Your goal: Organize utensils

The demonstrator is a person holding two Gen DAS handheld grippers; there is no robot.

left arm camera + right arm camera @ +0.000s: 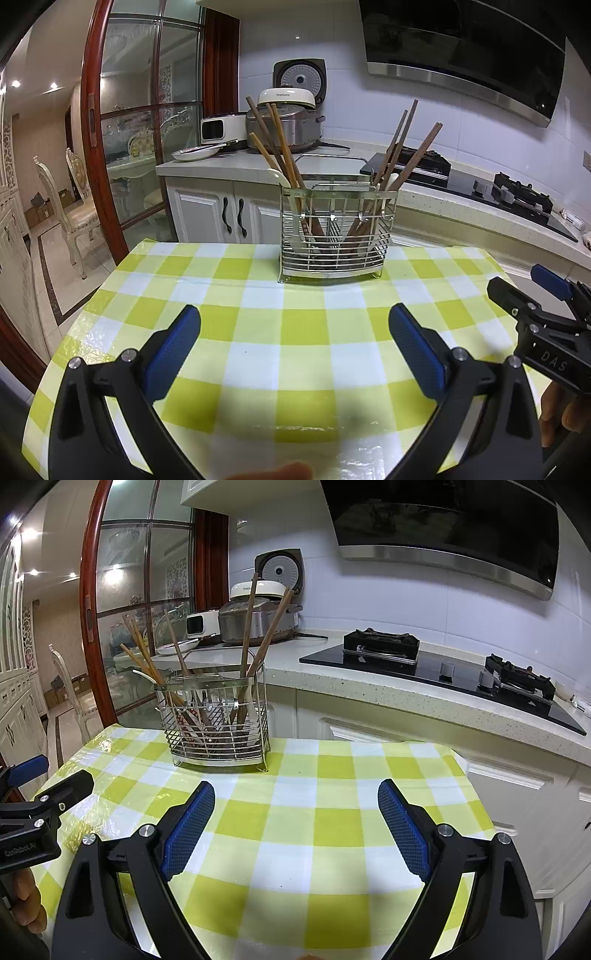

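Now both the left gripper [294, 332] and right gripper [296, 808] gape empty over the checked tablecloth [295, 834], with the wire rack [334, 229] of chopsticks [284, 147] at center frame.

Upright wire caddy [334, 236] holds leaning wooden chopsticks [284, 147] at both ends.

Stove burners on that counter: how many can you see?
2. The left burner grate sits on the black hob, toward the rice cooker. The right burner grate is at the hob's other end. None seems hidden.
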